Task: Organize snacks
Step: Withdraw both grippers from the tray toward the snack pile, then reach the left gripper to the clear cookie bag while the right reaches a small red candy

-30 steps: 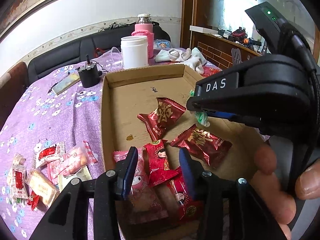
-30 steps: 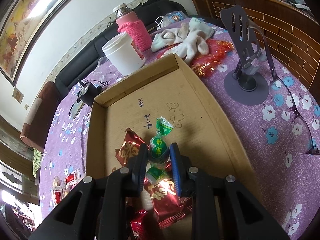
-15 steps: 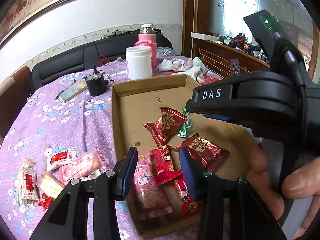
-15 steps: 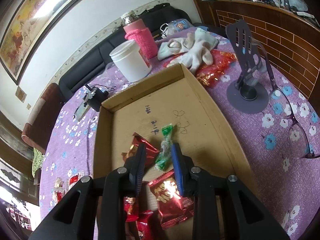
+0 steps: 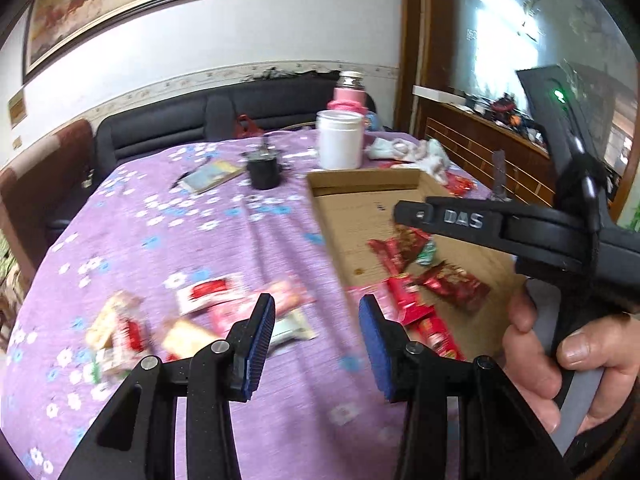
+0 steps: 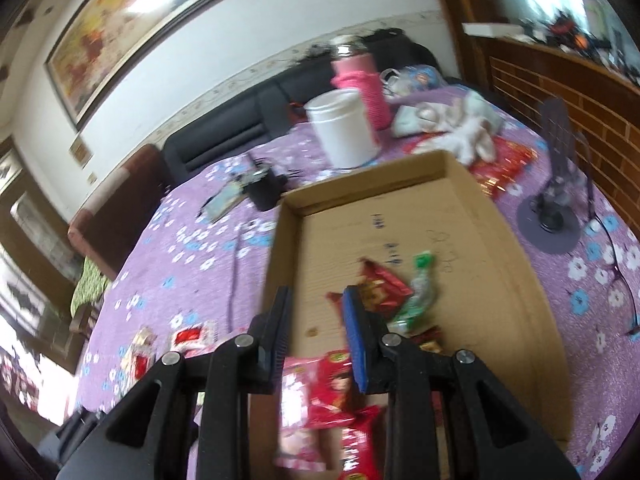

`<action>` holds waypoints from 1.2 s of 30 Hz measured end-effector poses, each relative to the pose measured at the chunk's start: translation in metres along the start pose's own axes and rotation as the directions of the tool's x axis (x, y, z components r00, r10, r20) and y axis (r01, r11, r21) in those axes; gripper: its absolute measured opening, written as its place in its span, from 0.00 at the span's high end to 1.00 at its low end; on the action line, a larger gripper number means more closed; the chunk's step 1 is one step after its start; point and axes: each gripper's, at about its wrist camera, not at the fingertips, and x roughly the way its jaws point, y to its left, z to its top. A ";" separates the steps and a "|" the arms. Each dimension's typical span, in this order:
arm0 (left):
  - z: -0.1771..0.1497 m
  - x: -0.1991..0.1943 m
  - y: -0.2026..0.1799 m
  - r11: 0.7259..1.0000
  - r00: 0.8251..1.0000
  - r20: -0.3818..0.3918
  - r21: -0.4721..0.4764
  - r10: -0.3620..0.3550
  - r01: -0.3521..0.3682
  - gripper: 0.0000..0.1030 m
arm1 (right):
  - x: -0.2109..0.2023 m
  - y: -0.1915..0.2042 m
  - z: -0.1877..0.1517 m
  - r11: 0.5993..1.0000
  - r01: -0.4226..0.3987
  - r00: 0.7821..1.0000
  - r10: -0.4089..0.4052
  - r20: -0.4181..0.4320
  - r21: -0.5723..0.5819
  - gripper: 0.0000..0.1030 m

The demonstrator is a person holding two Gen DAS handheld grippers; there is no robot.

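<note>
Snacks lay in two groups relative to the tools. The left tool (image 5: 316, 336) stood with its jaws apart and nothing between them, raised over the purple flowered bench (image 5: 168, 240). Just beyond its left finger lay the loose snacks on the cloth (image 5: 200, 316), a blurred scatter of red-and-white and pale packets, none of them touching the pads. To the right of that tool, past the near left wall of the cardboard tray (image 5: 332, 236), more red packets lay on the tray floor.

The right tool (image 6: 316, 320) had its jaws a narrow way apart, and they gripped nothing; they hung over the near left part of the cardboard tray (image 6: 520, 264). The green candy (image 6: 420, 296) lay on the tray floor just to the right of the right finger, clear of the pads, beside a dark red packet (image 6: 380, 284). Nearer the camera, under and between the tool's arms, lay a pink packet and red packets (image 6: 332, 392), blurred. In the left view the right tool (image 5: 408, 216) reached across above the tray, held by a hand (image 5: 560, 364) at the lower right.

Farther out on the bench stood a white jar (image 6: 344, 136) and a pink-sleeved flask (image 6: 360, 84) behind the tray, a small black object (image 5: 263, 170) to their left, crumpled white cloths (image 6: 452, 128) and a dark stand (image 6: 556, 184) to the right.
</note>
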 end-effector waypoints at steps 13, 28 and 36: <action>-0.060 -0.042 0.135 0.977 0.990 -0.069 -0.165 0.122 -0.132 0.51 | 0.017 0.117 -0.070 0.873 -0.375 0.916 0.296 -0.271 -0.312 0.70; -0.039 0.030 0.193 0.951 0.981 -0.174 -0.309 -0.084 0.026 0.51 | 0.029 0.129 -0.094 0.859 -0.362 0.912 0.246 -0.327 -0.361 0.70; -0.062 0.022 0.163 0.980 0.959 -0.247 -0.175 -0.141 0.099 0.51 | 0.029 0.128 -0.092 0.859 -0.369 0.909 0.255 -0.329 -0.355 0.70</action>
